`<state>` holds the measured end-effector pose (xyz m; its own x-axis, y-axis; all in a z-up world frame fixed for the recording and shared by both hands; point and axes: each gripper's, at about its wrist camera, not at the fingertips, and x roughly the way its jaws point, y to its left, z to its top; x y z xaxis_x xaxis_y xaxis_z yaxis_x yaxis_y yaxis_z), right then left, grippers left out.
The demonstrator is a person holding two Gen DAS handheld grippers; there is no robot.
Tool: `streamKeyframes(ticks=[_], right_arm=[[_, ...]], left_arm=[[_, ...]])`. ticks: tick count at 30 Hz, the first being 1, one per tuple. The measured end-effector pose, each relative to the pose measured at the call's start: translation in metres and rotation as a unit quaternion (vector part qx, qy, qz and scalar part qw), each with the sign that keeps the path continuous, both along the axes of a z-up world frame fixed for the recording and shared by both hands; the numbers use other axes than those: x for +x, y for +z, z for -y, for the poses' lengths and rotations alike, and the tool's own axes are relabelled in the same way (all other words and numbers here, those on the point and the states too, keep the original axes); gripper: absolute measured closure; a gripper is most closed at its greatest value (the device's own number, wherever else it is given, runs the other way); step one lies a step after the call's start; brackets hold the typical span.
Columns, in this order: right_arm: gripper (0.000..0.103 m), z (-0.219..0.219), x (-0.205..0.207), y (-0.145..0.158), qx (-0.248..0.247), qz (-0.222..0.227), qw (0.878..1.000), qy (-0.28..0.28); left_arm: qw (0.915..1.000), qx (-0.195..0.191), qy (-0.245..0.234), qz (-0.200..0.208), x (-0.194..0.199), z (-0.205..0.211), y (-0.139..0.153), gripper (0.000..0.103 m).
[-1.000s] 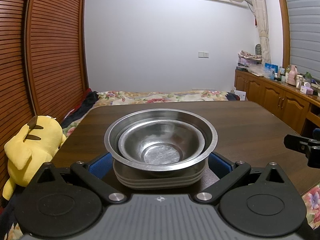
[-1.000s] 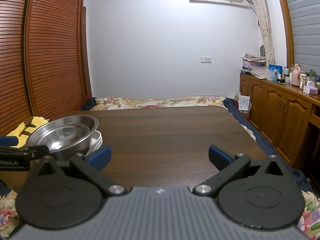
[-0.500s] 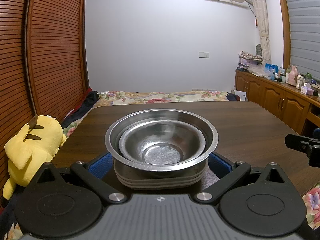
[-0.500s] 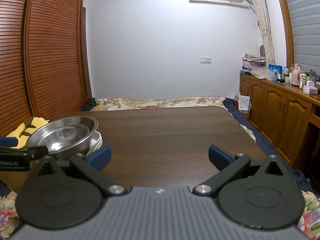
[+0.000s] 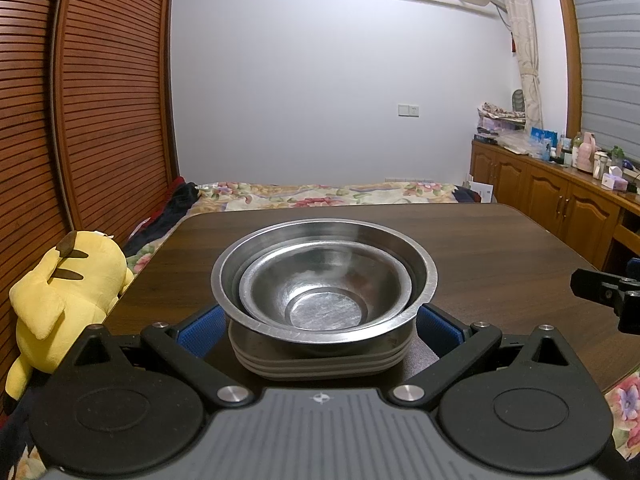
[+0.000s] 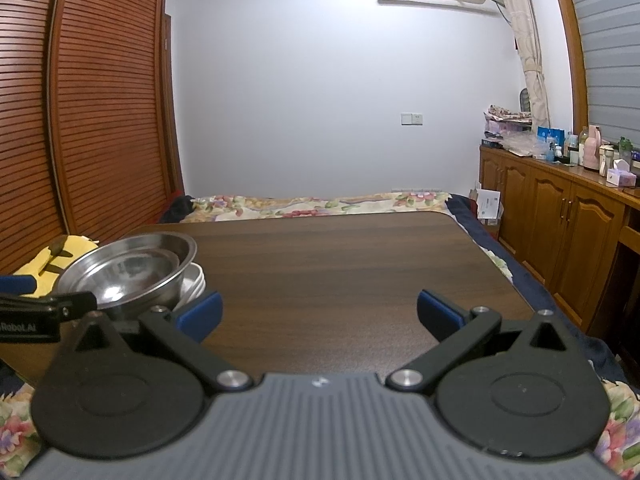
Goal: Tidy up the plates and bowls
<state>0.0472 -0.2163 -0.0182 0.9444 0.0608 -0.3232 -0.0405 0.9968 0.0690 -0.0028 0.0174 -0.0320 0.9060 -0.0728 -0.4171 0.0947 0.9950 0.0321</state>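
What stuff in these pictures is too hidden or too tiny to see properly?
- Stacked white plates: left wrist view, the large steel bowl covers their tops, so the count is unsure.
- Small steel bowl nested inside: its underside is hidden by the large one.
- Yellow plush toy: right wrist view, mostly behind the bowls and the left gripper.
- Bottles on the wooden cabinet: too small to read.
- Dark wooden table: near edge hidden by the right gripper.

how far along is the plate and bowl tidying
Looks nearly done: the small steel bowl is nested in the large steel bowl, on the stacked plates. Both the left gripper and right gripper are open, holding nothing. No loose dishes show on the table.
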Motion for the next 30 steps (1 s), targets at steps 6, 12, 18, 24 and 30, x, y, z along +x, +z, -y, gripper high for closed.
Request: streamKeyframes(ticks=[6, 12, 18, 24, 30], right_arm=[[0.0, 0.0006, -0.0002, 0.0007, 0.0, -0.001, 1.0, 0.0], [0.0, 0.001, 0.0007, 0.0004, 0.001, -0.001, 1.0, 0.0], [0.0, 0.0021, 0.001, 0.0005, 0.003, -0.002, 1.0, 0.0], [0.0, 0.0017, 0.001, 0.0003, 0.002, -0.003, 1.0, 0.0], [0.0, 0.001, 0.0009, 0.0004, 0.001, -0.003, 1.0, 0.0]], left_arm=[[1.0, -0.001, 0.001, 0.0, 0.0001, -0.0009, 0.0007, 0.0], [1.0, -0.001, 0.001, 0.0, 0.0002, -0.001, 0.0006, 0.0], [1.0, -0.001, 0.001, -0.001, -0.0005, -0.0009, 0.0007, 0.0], [1.0, -0.001, 0.001, -0.001, -0.0005, -0.0007, 0.0005, 0.0], [1.0, -0.002, 0.0, -0.002, -0.0004, -0.0007, 0.0004, 0.0]])
